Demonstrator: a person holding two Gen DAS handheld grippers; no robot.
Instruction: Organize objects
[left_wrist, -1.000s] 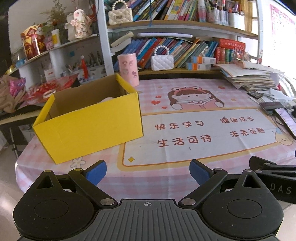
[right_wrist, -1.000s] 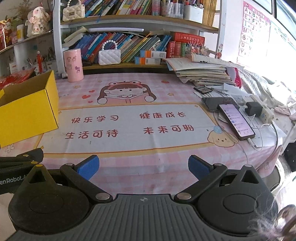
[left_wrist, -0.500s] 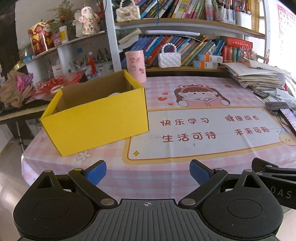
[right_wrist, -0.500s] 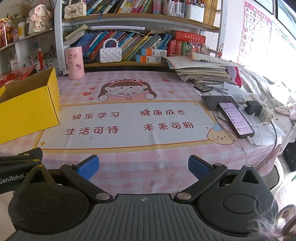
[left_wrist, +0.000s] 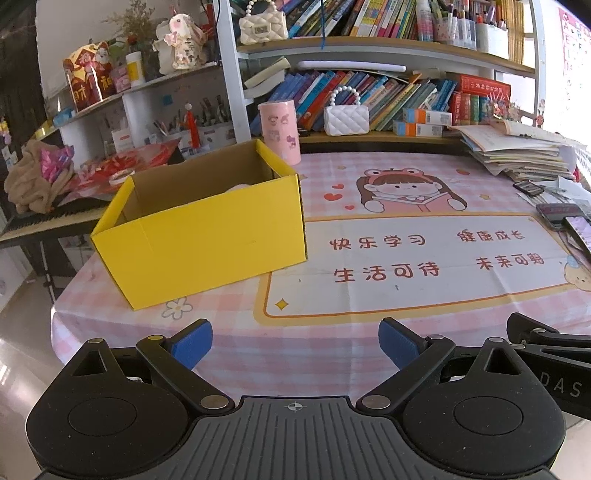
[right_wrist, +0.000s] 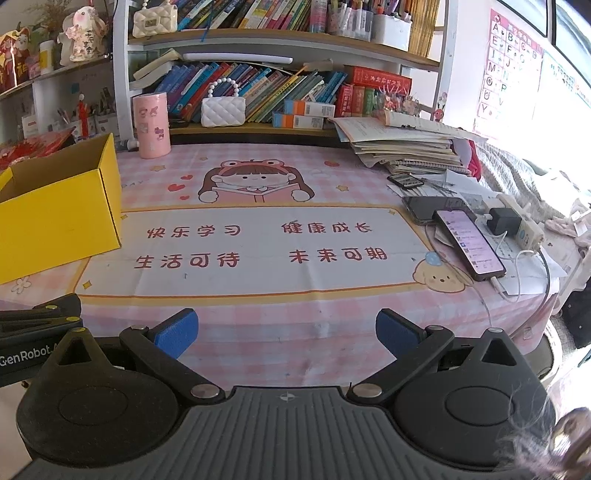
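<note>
Both grippers, left (left_wrist: 295, 341) and right (right_wrist: 287, 330), are pulling back wide open and empty, the box (left_wrist: 207, 236) ahead-left now looking packed

Tabletop (right_wrist: 325, 317) under a pink checked cloth with a cartoon girl print and red characters. Behind it a white-framed bookshelf (right_wrist: 122, 74), two wooden boards packed with leaning books; quilted white handbag (right_wrist: 222, 110) on the lower board, cream one (right_wrist: 149, 21) on the upper. Side shelving (left_wrist: 140, 110) at left holds figurines, jars, pens. Alphabet poster (right_wrist: 513, 70) on the right wall, beside a bright, washed-out window (right_wrist: 569, 44). Strong daylight from the right. Pale glossy floor (left_wrist: 22, 332) visible at lower left. White wall (left_wrist: 74, 29) above the side shelving.
</note>
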